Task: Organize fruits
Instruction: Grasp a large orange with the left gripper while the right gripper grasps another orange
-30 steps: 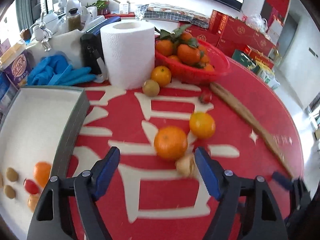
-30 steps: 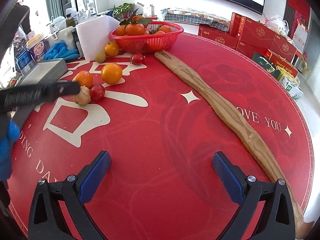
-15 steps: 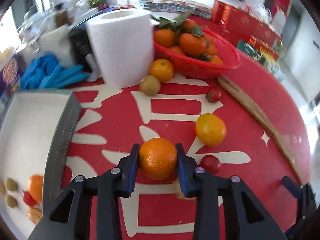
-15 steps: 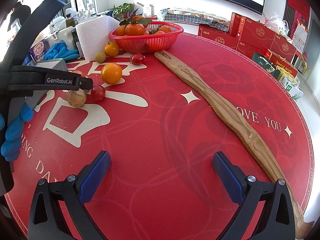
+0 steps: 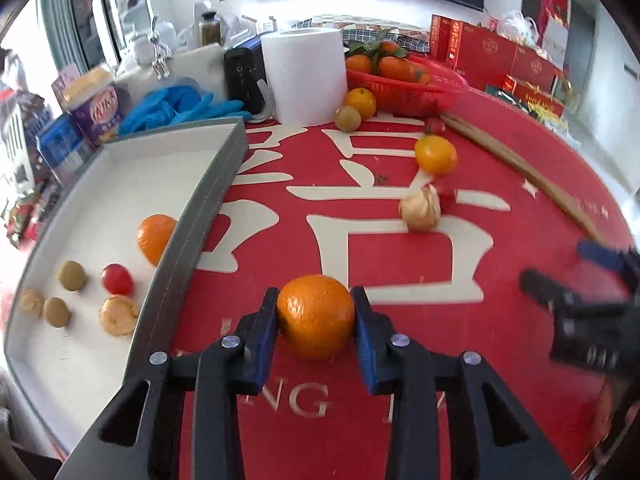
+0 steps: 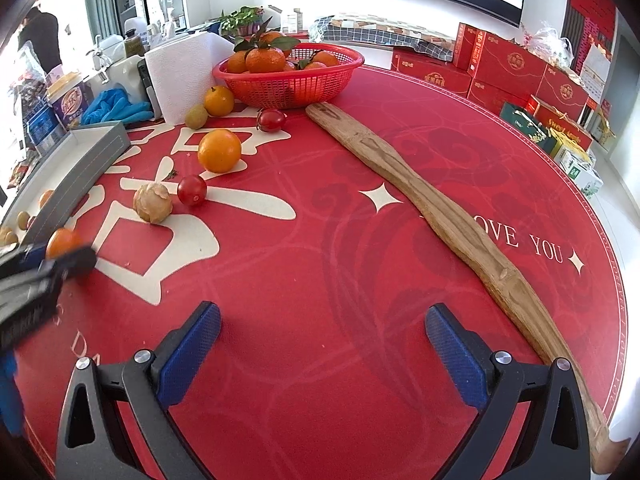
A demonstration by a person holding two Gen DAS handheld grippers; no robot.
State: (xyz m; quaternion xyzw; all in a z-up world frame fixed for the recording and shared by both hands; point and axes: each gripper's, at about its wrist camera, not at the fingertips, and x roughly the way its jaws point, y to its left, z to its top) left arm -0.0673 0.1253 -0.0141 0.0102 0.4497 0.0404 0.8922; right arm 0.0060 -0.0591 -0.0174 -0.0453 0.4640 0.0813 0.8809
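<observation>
My left gripper (image 5: 316, 316) is shut on an orange mandarin (image 5: 315, 314), held above the red tablecloth just right of the grey-walled white tray (image 5: 212, 196). The tray holds an orange (image 5: 154, 236), a cherry tomato (image 5: 117, 279) and several small brown and yellow fruits. Loose on the cloth lie a yellow-orange fruit (image 6: 219, 150), a beige peeled fruit (image 6: 153, 208), two cherry tomatoes (image 6: 192, 190), a kiwi (image 6: 196, 116) and another orange (image 6: 218, 100). My right gripper (image 6: 322, 340) stands open over bare cloth with nothing between its fingers. The held mandarin (image 6: 62, 242) shows at the right wrist view's left edge.
A red basket (image 6: 288, 84) of leafy mandarins stands at the back, beside a white paper roll (image 5: 306, 72). A long wooden stick (image 6: 432, 208) lies diagonally across the cloth. Blue gloves (image 5: 180, 102), cartons and bottles crowd the far left; red gift boxes (image 6: 508, 68) line the right.
My left gripper closed on the mandarin, then carried it back toward me and left, next to the tray's wall. The beige fruit and tomato stayed on the cloth. The right gripper kept still.
</observation>
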